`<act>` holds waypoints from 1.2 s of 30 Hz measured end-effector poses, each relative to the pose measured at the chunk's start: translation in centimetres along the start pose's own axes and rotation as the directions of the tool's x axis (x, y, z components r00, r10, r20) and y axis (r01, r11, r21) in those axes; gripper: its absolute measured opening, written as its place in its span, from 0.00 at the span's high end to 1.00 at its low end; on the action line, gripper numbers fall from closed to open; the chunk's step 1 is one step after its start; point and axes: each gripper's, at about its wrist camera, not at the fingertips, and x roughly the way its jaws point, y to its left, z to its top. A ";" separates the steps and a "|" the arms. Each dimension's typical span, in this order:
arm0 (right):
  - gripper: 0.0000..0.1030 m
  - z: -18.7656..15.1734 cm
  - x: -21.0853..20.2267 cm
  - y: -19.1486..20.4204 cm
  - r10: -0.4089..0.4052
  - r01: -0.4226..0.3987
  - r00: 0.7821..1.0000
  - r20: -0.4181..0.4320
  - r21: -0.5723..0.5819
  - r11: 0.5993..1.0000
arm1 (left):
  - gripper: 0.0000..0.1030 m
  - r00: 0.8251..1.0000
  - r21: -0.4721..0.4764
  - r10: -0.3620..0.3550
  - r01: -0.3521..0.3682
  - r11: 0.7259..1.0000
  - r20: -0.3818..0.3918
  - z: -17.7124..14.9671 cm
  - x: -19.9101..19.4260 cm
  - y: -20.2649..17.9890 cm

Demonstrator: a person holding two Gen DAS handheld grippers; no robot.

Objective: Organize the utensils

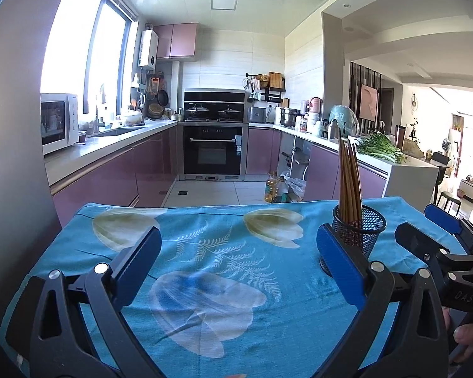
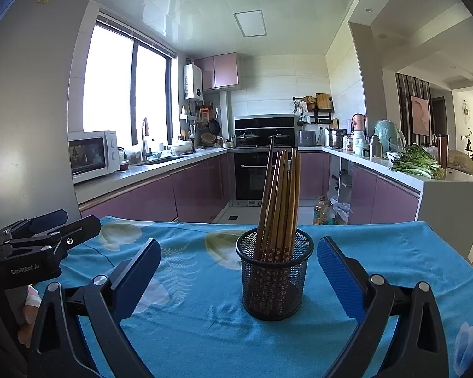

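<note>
The chopsticks (image 2: 279, 201) stand together in a black mesh cup (image 2: 274, 278), and the cup stands upright on the blue cloth (image 2: 205, 330) that covers the table. Their long axis is almost vertical: the lower ends, with a small flower pattern, are down inside the cup, and the plain upper ends point up toward the ceiling. They fan out a little at the top, and one darker stick leans more to the left than the others. In the right wrist view the cup is between the two fingers of the right gripper (image 2: 238, 260), a little nearer to the right finger, but neither finger touches it. This gripper is spread wide and holds nothing. In the left wrist view the left gripper (image 1: 238, 249) is also spread wide and empty, above a bare part of the cloth. There the cup (image 1: 359, 230) is just behind the right finger, which hides its lower left part, and the chopsticks (image 1: 349, 182) rise straight up from it. The right gripper (image 1: 425, 223) shows at the right edge of this view, beside the cup.
</note>
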 end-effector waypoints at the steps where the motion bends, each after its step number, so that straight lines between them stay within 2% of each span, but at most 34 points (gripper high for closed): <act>1: 0.07 0.0 0.0 0.0 0.001 -0.001 1.000 0.000 0.001 1.000 | 0.06 1.000 -0.002 0.000 0.000 1.000 0.002 0.0 0.0 0.0; 36: 0.07 -0.1 -0.1 -0.3 0.014 -0.014 1.000 0.013 0.014 1.000 | 0.06 1.000 -0.009 0.016 -0.016 1.000 0.020 0.3 -0.7 0.3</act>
